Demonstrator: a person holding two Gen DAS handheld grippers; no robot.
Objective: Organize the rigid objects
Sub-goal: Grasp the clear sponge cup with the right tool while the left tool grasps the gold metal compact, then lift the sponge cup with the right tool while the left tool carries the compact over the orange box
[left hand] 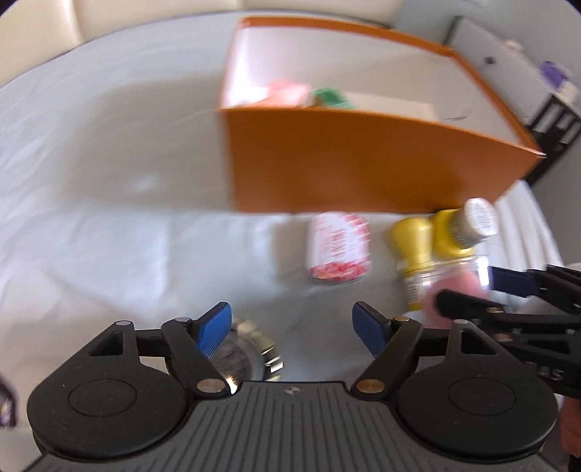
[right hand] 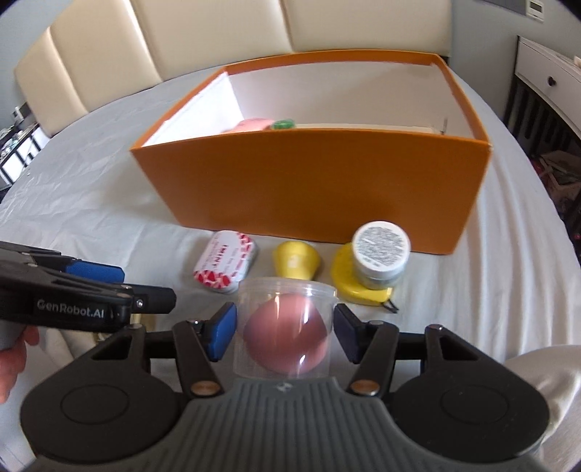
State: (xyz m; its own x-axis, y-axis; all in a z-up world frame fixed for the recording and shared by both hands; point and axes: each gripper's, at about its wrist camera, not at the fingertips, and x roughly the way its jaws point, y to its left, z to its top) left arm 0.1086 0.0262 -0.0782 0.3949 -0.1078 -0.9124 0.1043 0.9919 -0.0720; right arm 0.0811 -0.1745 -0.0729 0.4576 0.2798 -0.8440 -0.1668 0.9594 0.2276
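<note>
An orange box (right hand: 319, 181) stands on the white sheet, with pink and green items (right hand: 268, 125) inside. In front of it lie a red-and-white mint tin (right hand: 227, 267), a yellow cone piece (right hand: 296, 259), and a yellow tape measure (right hand: 354, 281) with a small white-lidded jar (right hand: 381, 254) on it. My right gripper (right hand: 285, 332) is shut on a clear plastic cup (right hand: 287, 326) holding a pink sponge. My left gripper (left hand: 292, 326) is open and empty above the sheet, left of the right one. A metal watch (left hand: 250, 350) lies under its left finger. The mint tin (left hand: 337, 250) lies ahead of it.
Cream padded headboard panels (right hand: 218, 32) rise behind the bed. A white drawer unit (right hand: 548, 76) stands at the right and a dark shelf (left hand: 555, 123) beside the bed. Bare sheet (left hand: 109, 181) spreads left of the box.
</note>
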